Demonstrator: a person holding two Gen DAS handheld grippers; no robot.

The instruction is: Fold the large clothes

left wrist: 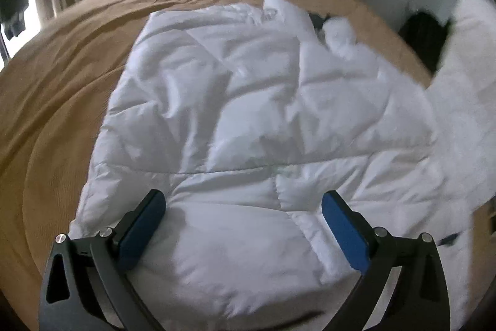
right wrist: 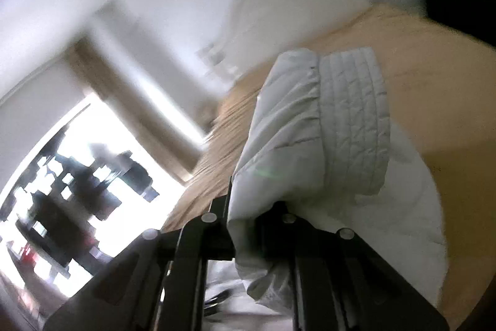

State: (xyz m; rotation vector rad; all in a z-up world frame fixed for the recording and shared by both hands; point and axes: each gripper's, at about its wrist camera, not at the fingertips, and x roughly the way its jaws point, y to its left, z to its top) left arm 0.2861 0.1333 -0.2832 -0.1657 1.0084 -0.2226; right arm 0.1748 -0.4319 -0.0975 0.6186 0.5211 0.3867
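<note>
White puffer jacket (left wrist: 248,114) lies spread on the tan bedspread (left wrist: 62,89), its quilted body crumpled, one sleeve (left wrist: 465,82) raised at the right side. My left gripper (left wrist: 243,207) hovers over the jacket's near part, jaws wide apart, blue pads (left wrist: 142,228) holding nothing. My right gripper (right wrist: 248,216) is clamped on the sleeve's ribbed cuff (right wrist: 353,120), fabric bunched between the jaws. The right wrist view is blurred.
</note>
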